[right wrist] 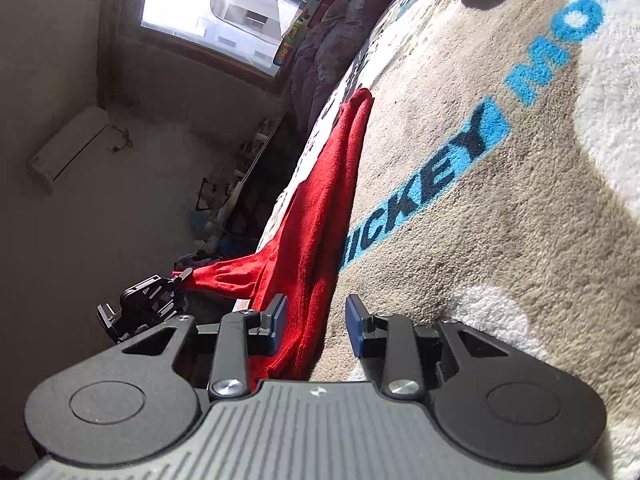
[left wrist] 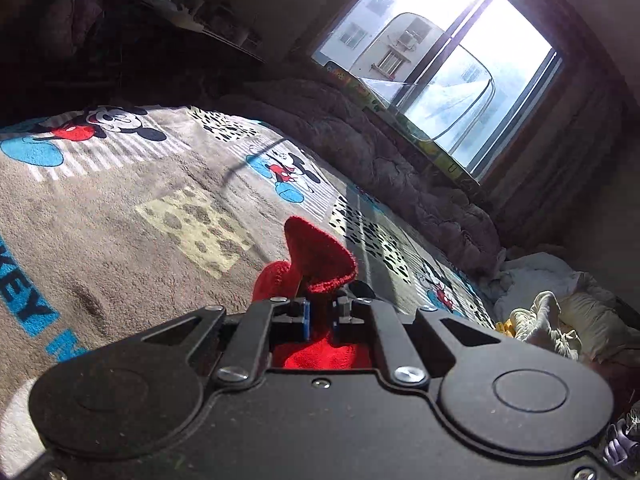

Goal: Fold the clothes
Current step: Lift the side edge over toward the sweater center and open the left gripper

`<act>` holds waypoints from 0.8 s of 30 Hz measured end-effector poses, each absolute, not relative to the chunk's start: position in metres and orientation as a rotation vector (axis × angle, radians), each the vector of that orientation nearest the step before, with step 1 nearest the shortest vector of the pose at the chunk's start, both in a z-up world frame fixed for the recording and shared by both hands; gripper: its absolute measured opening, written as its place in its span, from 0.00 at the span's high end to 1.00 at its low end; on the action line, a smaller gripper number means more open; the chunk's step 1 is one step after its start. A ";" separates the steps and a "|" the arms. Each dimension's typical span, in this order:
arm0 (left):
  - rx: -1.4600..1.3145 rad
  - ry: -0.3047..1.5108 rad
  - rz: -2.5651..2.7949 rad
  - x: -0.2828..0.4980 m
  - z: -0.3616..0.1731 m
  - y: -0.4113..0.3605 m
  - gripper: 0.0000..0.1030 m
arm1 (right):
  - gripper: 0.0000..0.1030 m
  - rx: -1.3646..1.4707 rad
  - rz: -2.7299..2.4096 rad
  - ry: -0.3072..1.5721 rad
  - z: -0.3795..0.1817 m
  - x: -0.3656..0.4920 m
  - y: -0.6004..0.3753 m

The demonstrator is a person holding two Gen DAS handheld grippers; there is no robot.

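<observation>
On bed, spread flat: grey Mickey Mouse fleece blanket (right wrist: 500, 240). Red knit garment (right wrist: 320, 208) lies stretched along blanket's left part, one corner lifted. Left gripper (left wrist: 320, 314): jaws clamped on that red corner. Right gripper (right wrist: 316, 324): jaws apart, garment edge between them, pads not pressing. Far side: window (left wrist: 440, 68).

Black gripper (right wrist: 316, 320), blue pads (right wrist: 280, 316)

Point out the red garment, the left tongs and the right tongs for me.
red garment (right wrist: 320, 200): right wrist view, middle of the cloth hanging over the bed edge.
left tongs (left wrist: 320, 314): left wrist view, between the tips shut on the red cloth.
right tongs (right wrist: 316, 326): right wrist view, gap between the open blue pads.
</observation>
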State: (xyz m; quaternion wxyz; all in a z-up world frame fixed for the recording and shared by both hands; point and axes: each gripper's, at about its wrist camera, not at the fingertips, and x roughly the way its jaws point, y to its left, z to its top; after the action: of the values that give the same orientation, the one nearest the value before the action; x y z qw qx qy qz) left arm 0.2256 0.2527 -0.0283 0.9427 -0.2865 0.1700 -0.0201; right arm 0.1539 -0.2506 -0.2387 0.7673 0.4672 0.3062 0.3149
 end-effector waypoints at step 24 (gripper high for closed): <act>-0.046 0.552 -0.553 0.247 -0.056 -0.058 0.70 | 0.52 1.239 0.548 0.533 -0.243 0.159 -0.302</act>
State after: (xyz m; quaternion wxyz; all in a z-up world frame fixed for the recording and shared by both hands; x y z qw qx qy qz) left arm 0.2469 -0.0580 -0.0560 0.9245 -0.0226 0.2688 -0.2694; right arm 0.1591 -0.3020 -0.2434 0.7464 0.5663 0.2437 0.2506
